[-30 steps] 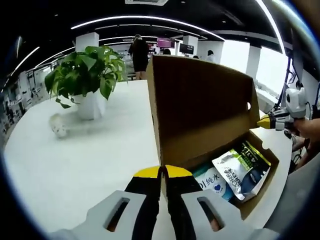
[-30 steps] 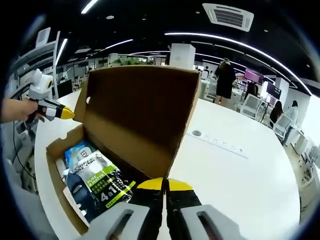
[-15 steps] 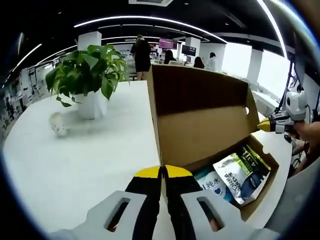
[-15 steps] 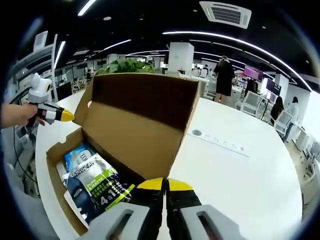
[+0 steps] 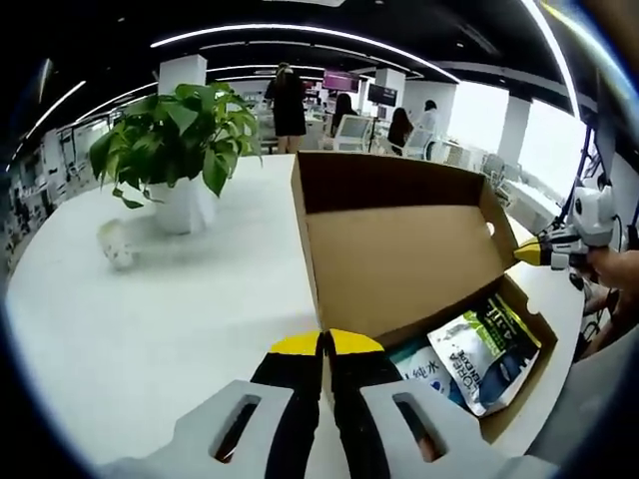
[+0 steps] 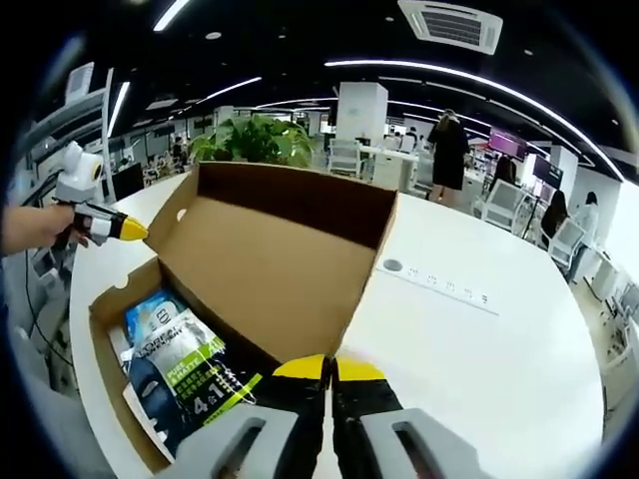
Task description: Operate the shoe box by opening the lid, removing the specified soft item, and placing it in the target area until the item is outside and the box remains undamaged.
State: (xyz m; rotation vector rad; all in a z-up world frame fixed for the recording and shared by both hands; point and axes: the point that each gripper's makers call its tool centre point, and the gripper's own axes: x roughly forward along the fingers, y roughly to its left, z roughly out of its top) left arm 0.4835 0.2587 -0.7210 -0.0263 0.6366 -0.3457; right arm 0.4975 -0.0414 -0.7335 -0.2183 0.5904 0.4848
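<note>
The brown cardboard shoe box lies open on a white table, its lid leaning back. Inside lie a green-and-black soft packet and a blue-and-white packet. My left gripper is shut at the lid's near corner, the cardboard edge running down between its yellow tips. My right gripper is shut the same way at the lid's other end. Each shows in the other's view beside the lid's far end: the left gripper, the right gripper.
A leafy plant in a white pot stands behind the lid, with a small white object beside it. A socket strip is set in the white table. People stand far back among desks and chairs.
The lid has tipped back from nearly upright to a clear backward lean, showing more of the plant and room behind it. Both grippers stay at the lid's ends. The packets have not moved.
</note>
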